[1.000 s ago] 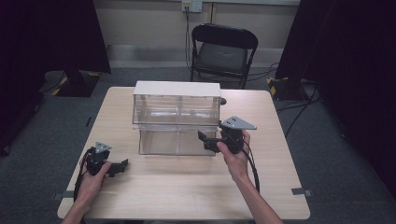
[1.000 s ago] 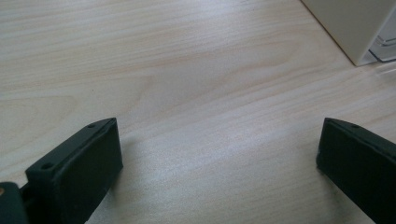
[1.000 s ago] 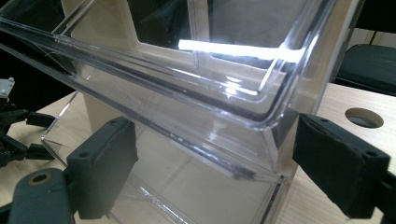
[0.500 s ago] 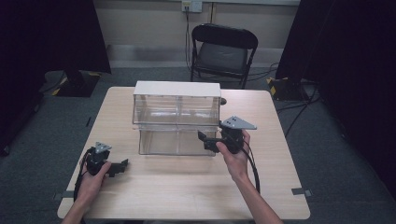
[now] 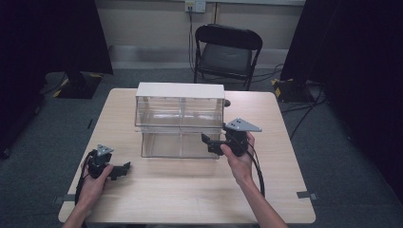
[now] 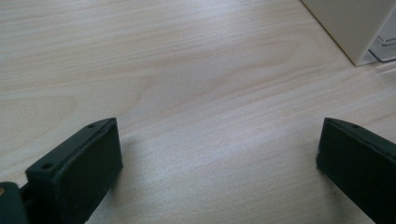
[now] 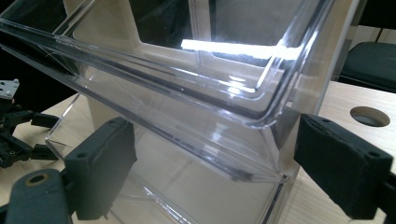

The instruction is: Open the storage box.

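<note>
On the wooden table (image 5: 190, 190) stands one clear plastic drawer unit (image 5: 180, 126) with a white top, set toward the far middle of the tabletop. It has two tiers, and the lower drawer (image 5: 178, 145) juts out toward the person past the upper one. The right gripper (image 5: 211, 144) is held at the front right corner of that lower drawer; in the right gripper view its two black jaws stand wide apart, one on either side of the drawer's clear corner (image 7: 268, 140), and whether they touch the plastic cannot be told. The left gripper (image 5: 122, 170) rests low near the left front of the table, well apart from the drawer unit, with bare wood between them. In the left gripper view its jaws are also spread wide over the table (image 6: 196, 93) with nothing between them, and a white corner of the unit (image 6: 355, 28) shows at the upper right.

Beyond the far edge of the table stands one black folding chair (image 5: 227, 52), facing the table. One round hole (image 7: 370, 116) is cut in the tabletop just behind the unit's right side. Dark curtains hang on both sides of the room, and one wall socket (image 5: 195, 5) sits above the chair, with a cable running down from it
</note>
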A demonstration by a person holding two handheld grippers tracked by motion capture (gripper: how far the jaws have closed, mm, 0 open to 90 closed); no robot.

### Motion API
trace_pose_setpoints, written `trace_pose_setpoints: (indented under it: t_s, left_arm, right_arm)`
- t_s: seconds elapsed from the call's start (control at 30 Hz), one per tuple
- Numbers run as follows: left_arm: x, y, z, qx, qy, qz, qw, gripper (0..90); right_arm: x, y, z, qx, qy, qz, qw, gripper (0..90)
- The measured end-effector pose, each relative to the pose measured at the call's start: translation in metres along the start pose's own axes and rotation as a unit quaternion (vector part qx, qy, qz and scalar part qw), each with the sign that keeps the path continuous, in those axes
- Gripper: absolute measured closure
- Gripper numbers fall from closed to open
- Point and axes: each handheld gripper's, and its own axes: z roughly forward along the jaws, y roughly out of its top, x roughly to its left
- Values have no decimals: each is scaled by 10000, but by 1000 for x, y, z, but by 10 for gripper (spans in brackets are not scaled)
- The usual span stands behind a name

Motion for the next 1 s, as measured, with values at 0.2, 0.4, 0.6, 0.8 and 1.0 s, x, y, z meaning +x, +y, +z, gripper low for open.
trace_pose_setpoints:
  t_s: [0.2, 0.4, 0.6, 0.8, 1.0]
  left_arm:
    - [0, 0, 0, 0, 0, 1, 10000, 0]
    - [0, 0, 0, -1, -1, 1, 10000, 0]
    - [0, 0, 0, 0, 0, 1, 10000, 0]
    - [0, 0, 0, -1, -1, 2, 10000, 0]
    - [0, 0, 0, -1, 0, 0, 10000, 0]
  right_arm:
    - [0, 0, 0, -7, 18, 27, 10000, 123]
    - [-1, 0, 0, -14, 16, 27, 10000, 122]
    - [-1, 0, 0, -17, 17, 52, 10000, 120]
    - [-1, 0, 1, -18, 30, 57, 10000, 115]
    - [-1, 0, 2, -27, 30, 54, 10000, 115]
